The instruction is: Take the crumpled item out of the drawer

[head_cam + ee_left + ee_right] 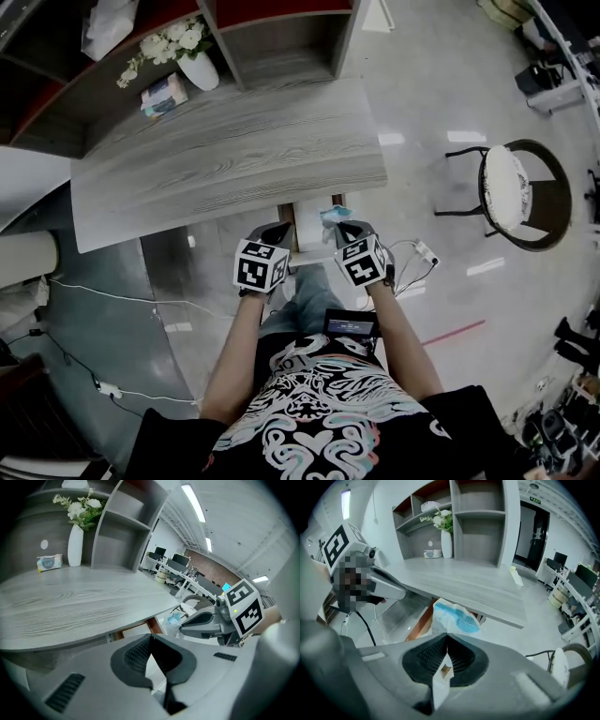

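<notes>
The crumpled item is a white and light-blue wad, held just above the open drawer under the grey desk's front edge. My right gripper is shut on it; in the right gripper view the wad bulges out past the closed jaws of the right gripper, and a white strip shows between them. My left gripper sits at the drawer's left side with its jaws together and nothing visible in them. In the left gripper view, the left gripper points at the drawer, with the wad to its right.
On the desk's back left stand a white vase of flowers and a tissue pack, with shelves behind them. A round chair is to the right. Cables run over the floor on the left. The person's legs are below the drawer.
</notes>
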Available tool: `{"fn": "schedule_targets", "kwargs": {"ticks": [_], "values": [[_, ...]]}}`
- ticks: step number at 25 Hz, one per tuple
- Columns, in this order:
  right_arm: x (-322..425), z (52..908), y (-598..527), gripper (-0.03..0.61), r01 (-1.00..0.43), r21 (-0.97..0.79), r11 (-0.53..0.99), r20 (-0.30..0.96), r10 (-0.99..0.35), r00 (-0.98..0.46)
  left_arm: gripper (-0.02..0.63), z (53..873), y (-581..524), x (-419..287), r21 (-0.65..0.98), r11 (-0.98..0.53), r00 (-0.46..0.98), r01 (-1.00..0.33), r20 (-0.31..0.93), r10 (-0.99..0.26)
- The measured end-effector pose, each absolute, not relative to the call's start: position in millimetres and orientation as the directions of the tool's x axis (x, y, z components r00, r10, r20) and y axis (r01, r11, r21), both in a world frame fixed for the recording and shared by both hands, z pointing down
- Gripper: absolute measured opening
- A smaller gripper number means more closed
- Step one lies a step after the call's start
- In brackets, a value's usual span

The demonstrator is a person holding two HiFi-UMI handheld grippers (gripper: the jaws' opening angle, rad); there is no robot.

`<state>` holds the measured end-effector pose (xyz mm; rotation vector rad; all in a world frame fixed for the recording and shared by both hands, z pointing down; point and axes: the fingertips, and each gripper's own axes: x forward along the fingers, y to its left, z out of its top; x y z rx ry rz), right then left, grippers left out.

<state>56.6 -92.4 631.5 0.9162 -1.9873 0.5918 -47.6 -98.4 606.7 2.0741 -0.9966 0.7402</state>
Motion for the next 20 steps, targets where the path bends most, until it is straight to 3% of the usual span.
{"fn": "schedule_targets", "kwargs": {"ticks": [20], "values": [[64, 564, -66, 0.009, -0.827, -0.023, 0.562, 0.757, -0.531, -0.382, 0.0, 535, -91, -64, 0.311, -0.462, 0.548, -0.831, 0.604, -0.578]]}}
